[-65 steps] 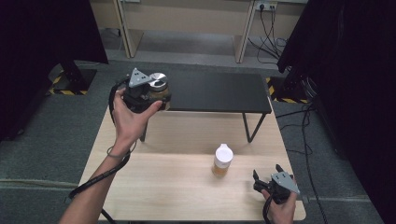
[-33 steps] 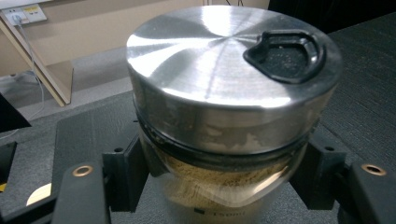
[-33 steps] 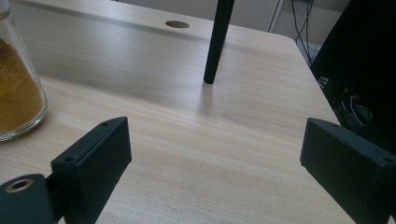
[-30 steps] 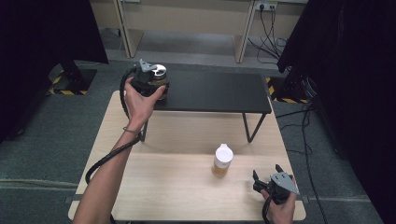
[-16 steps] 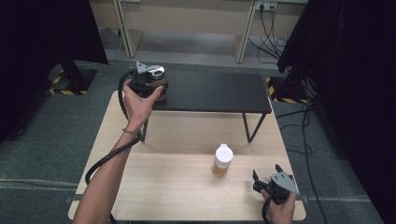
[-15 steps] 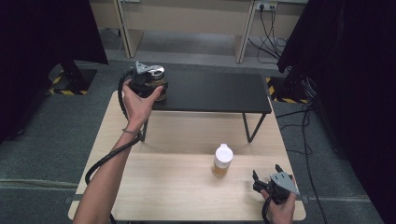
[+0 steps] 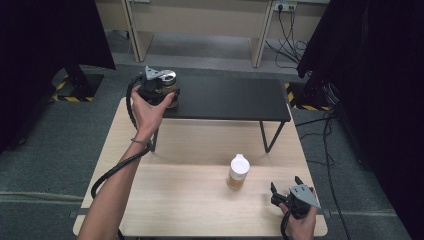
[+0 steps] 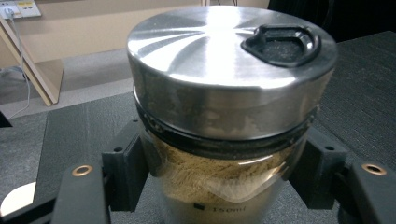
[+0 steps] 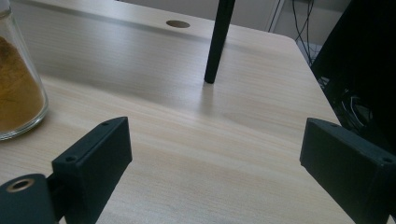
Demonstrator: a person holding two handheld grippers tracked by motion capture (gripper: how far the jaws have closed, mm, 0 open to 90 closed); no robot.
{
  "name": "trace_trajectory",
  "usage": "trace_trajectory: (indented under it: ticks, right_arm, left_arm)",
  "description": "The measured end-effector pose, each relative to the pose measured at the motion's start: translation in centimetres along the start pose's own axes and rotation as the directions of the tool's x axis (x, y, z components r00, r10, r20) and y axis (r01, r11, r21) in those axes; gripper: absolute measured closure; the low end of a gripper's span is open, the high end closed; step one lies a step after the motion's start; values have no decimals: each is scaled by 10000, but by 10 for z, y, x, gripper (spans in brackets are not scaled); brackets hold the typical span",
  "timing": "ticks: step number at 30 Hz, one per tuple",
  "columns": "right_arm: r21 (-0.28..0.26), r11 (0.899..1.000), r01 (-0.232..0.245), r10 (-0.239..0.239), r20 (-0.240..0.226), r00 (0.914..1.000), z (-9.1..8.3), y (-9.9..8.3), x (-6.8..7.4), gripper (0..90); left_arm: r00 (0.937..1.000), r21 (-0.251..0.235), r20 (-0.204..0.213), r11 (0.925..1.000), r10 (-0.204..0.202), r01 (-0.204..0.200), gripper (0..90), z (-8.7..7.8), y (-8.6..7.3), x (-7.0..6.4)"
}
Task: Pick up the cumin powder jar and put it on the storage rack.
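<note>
While the person's left arm reaches out toward 11 o'clock over the wooden table (image 7: 200, 200), the left gripper (image 7: 161, 91) sits at the near left corner of the black shelf (image 7: 225, 97), and its 2 jaws are closed against a glass jar (image 8: 224, 140). In the left gripper view the jar stands upright between the jaw pads (image 8: 126, 172), which press its glass wall on both sides just under the steel lid (image 8: 219, 51). The lid is brushed metal with a black flip tab at about 1 o'clock on its top. Tan powder fills the jar (a printed 150ml mark shows low on the glass). Whether the jar's base touches the shelf I cannot tell.

Down at 5 o'clock on the table, the right gripper (image 7: 289, 192) is held low in the person's right hand (image 7: 300, 225), its jaws spread wide with nothing between them. A second jar (image 7: 238, 171), white-capped and holding orange-brown powder, stands on the table near it, toward 10 o'clock from that gripper. In the right gripper view this jar's rounded glass base shows at the left edge, and 1 black shelf leg (image 9: 217, 42) stands on the wood ahead.
</note>
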State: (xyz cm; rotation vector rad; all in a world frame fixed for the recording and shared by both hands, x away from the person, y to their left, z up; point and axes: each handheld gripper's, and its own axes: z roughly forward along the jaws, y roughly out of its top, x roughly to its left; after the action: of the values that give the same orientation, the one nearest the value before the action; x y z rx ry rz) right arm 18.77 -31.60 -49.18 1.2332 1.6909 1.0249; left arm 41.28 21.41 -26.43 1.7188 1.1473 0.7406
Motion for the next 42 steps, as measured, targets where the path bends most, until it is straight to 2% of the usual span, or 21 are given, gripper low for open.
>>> trace_trajectory:
  ticks: [1, 4, 6, 10, 12, 14, 22, 26, 38, 42]
  right_arm:
    - [5, 10000, -6, 6, 8, 10000, 0, 0, 0, 90]
    - [-11, 10000, -4, 4, 14, 10000, 0, 0, 0, 90]
    - [5, 10000, -26, 26, 3, 10000, 0, 0, 0, 90]
    - [0, 10000, -13, 13, 14, 10000, 0, 0, 0, 91]
    - [4, 10000, 4, -4, 14, 10000, 0, 0, 0, 91]
    - [-15, 10000, 47, -47, 13, 10000, 0, 0, -1, 91]
    - [-6, 10000, -29, 29, 21, 10000, 0, 0, 0, 91]
    - [-8, 10000, -26, 26, 18, 10000, 0, 0, 0, 91]
    - [-13, 10000, -36, 36, 1, 10000, 1, 0, -1, 91]
    - [-23, 10000, -40, 40, -25, 10000, 1, 0, -1, 91]
  left_arm:
    - [10000, -160, -55, 9999, 60, -61, 284, -1, -3, -2]
    - [9992, -719, -351, 9971, 213, -238, 112, -6, -12, -11]
    - [9973, -1124, -577, 9924, 447, -509, 48, -9, -20, -18]
    - [9943, -1761, -837, 9811, 664, -803, 0, -20, -32, -24]
    - [9940, -1957, -745, 9762, 803, -935, 0, -27, -35, -23]
    - [9919, -2129, -826, 9707, 962, -1119, 2, -33, -38, -26]
    - [9884, -2371, -820, 9607, 1280, -1441, 9, -51, -41, -32]
    - [9874, -2418, -790, 9582, 1375, -1528, 11, -56, -42, -33]
    - [9869, -2371, -628, 9583, 1489, -1597, 24, -63, -44, -36]
    - [9860, -2432, -572, 9557, 1567, -1660, 25, -69, -47, -39]
